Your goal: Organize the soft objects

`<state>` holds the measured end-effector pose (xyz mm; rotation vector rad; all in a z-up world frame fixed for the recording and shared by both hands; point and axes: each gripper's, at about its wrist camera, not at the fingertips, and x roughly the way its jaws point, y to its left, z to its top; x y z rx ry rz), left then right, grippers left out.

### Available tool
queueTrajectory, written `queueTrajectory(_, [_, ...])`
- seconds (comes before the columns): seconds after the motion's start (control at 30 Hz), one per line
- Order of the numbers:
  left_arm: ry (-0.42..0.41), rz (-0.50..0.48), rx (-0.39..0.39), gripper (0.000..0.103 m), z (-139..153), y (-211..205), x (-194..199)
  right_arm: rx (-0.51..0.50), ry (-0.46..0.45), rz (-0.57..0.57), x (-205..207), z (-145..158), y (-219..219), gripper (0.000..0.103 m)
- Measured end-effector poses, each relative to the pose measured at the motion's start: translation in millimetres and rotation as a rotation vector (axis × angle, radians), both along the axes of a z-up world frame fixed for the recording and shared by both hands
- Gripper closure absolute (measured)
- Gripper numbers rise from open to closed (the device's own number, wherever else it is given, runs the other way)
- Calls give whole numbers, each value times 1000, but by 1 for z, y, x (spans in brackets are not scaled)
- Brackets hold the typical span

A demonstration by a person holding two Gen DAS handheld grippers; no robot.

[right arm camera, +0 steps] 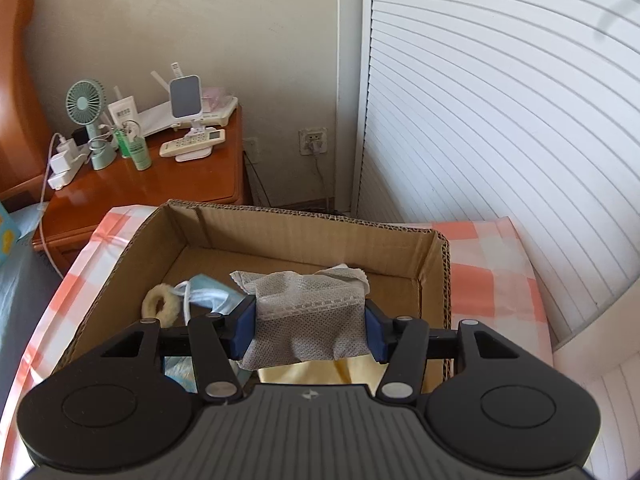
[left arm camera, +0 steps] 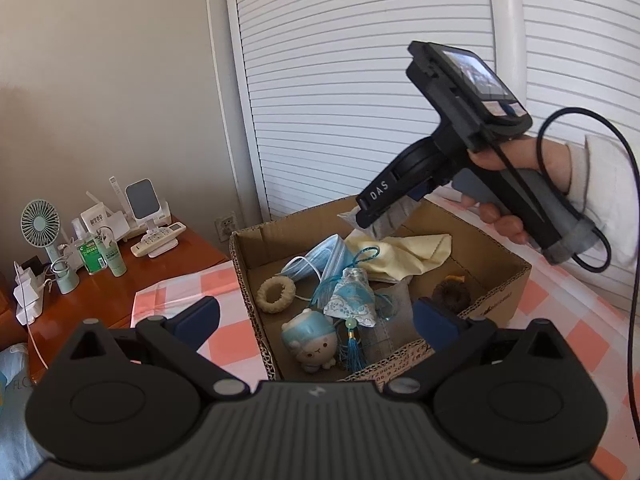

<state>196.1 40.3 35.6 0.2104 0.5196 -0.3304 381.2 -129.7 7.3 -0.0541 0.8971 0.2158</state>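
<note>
Checked tablecloth under cardboard box of face mask, plush ring; right tool clamping grey pouch, left tool released.

The left tool is hanging wide open over the cardboard box (nothing between its pads), while the right tool is gripping a grey mesh pouch above the box's far side, over a yellow cloth.

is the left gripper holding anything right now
No, the left gripper stands wide open above the box with nothing between its pads, while the right gripper clamps the grey pouch.
</note>
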Motion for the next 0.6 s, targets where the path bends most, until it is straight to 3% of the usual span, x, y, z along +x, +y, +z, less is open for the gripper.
queueTrajectory(0.07, [8,-3,-3,1,-2,1,0,-19,2,-8,6,-2,2,37])
queueTrajectory(0.13, [12,3,-7,1,-3,3,-2,-41,-20,-25,8,-1,3,12])
queueTrajectory(0.2, [17,7,-12,1,-3,4,-2,-34,-40,-24,5,2,2,3])
queueTrajectory(0.6, [26,52,-59,1,11,-1,-19,22,-37,-27,-54,28,-14,0])
